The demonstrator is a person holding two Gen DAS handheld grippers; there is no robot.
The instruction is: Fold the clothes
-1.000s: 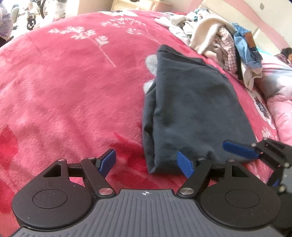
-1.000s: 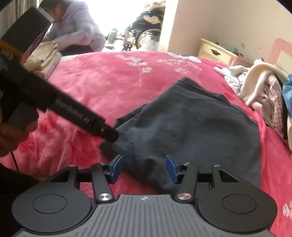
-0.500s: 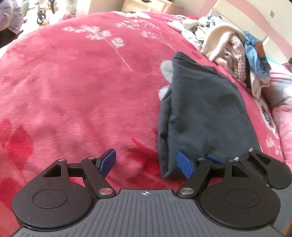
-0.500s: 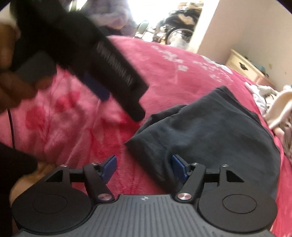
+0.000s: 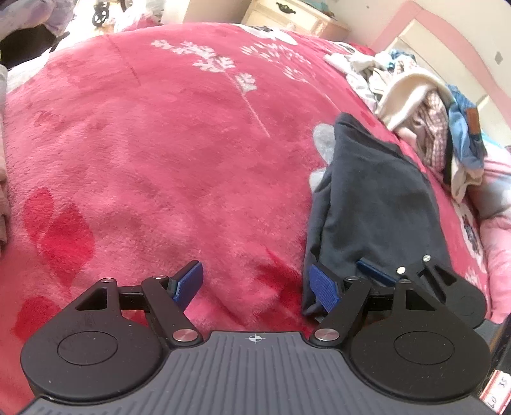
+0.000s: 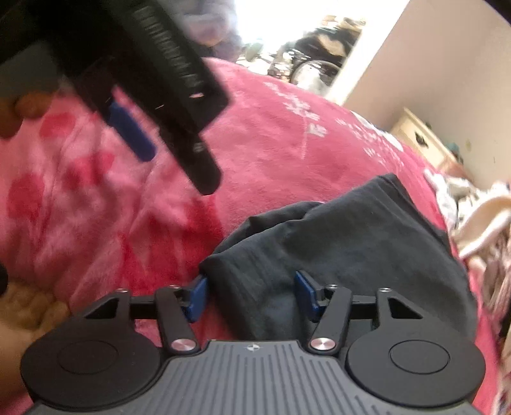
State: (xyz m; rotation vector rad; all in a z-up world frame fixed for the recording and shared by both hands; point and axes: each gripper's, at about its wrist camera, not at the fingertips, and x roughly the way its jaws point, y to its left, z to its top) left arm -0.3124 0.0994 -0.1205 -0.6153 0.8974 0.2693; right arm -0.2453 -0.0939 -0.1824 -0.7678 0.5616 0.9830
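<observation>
A dark grey garment [image 5: 373,204] lies folded lengthwise on the red plush bedspread [image 5: 166,153]. My left gripper [image 5: 255,285] is open over bare bedspread, and its right finger [image 5: 322,289] sits at the garment's near left corner. In the right wrist view the garment [image 6: 351,249] has its near corner between the fingers of my right gripper [image 6: 252,295]. Those jaws are closing, and the cloth still lies flat and unpinched. The right gripper [image 5: 415,277] also shows low on the garment in the left wrist view. The left gripper [image 6: 159,79] looms blurred at the upper left.
A heap of mixed clothes [image 5: 424,127] lies at the bed's far right, with pink bedding [image 5: 498,255] beside it. A cream nightstand [image 5: 297,16] stands behind the bed by the wall. A seated person [image 5: 25,16] is at the far left. Folded beige cloth [image 5: 3,198] touches the left edge.
The left gripper slid left, so the garment now sits further right in its view. The right gripper came down onto the garment's near corner; its jaws widened, then narrowed again.
</observation>
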